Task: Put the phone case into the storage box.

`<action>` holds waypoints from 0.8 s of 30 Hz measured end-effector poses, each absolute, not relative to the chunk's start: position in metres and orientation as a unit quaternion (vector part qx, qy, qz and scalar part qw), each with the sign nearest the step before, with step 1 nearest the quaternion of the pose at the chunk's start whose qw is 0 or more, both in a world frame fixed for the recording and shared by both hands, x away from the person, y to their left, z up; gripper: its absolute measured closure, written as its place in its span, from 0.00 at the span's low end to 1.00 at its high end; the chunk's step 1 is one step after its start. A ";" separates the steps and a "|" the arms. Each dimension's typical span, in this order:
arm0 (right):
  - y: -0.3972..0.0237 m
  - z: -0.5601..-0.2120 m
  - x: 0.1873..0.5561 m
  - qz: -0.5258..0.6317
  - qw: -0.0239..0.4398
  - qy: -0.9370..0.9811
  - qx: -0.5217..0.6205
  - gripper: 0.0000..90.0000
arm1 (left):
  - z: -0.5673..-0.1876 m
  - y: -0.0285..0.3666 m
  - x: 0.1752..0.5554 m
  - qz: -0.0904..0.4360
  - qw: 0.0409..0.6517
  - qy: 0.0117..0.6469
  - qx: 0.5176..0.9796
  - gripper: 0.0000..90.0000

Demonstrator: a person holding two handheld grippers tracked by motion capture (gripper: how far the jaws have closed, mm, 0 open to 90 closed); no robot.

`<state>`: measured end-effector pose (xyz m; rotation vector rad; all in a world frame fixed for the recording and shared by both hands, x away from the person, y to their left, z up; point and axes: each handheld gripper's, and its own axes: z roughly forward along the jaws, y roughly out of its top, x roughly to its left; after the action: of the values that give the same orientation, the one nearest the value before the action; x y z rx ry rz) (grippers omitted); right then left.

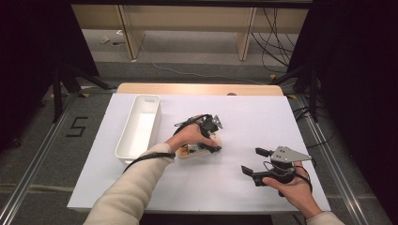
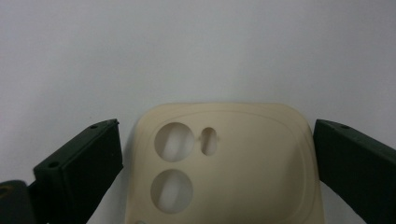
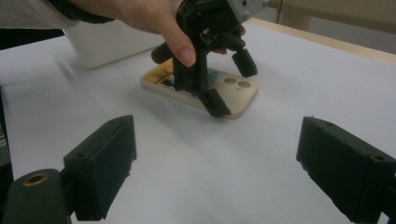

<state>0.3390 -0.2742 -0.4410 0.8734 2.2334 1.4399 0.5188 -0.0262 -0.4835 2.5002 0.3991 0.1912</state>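
Observation:
A cream phone case (image 1: 191, 153) with round camera holes lies flat on the white table cover. In the left gripper view the case (image 2: 252, 158) sits between the jaws of my left gripper (image 2: 215, 128), which is open and straddles its camera end with a jaw close to each side. From the right gripper view, the left gripper (image 3: 231, 84) points down over the case (image 3: 236, 99), held by a hand. A coloured print shows at the case's other end. My right gripper (image 1: 253, 161) rests open near the front right, apart from the case, nothing between its jaws (image 3: 219, 140).
A long white bin (image 1: 123, 140) stands to the left of the case, its side also seen behind the hand (image 3: 107, 44). A wooden table edge (image 1: 197, 89) runs along the far side. Bare white cover (image 1: 263, 122) lies right of the case.

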 end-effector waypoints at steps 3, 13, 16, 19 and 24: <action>-0.274 -0.441 0.339 0.507 0.171 0.787 0.308 0.14 | -0.484 -0.026 0.519 0.068 0.298 0.151 0.940 0.03; -0.274 -0.441 0.339 0.507 0.171 0.787 0.307 0.14 | -0.483 -0.026 0.519 0.064 0.299 0.151 0.940 0.06; -0.274 -0.441 0.339 0.507 0.171 0.787 0.306 0.14 | -0.484 -0.026 0.520 0.063 0.300 0.149 0.940 0.06; -0.274 -0.441 0.339 0.507 0.172 0.787 0.307 0.14 | -0.483 -0.026 0.520 0.064 0.300 0.146 0.941 0.06; -0.274 -0.441 0.339 0.507 0.172 0.787 0.306 0.14 | -0.484 -0.026 0.520 0.060 0.300 0.150 0.940 0.07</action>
<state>0.3388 -0.2737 -0.4409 0.8681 2.2348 1.4390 0.5196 -0.0259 -0.4837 2.4951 0.3969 0.1582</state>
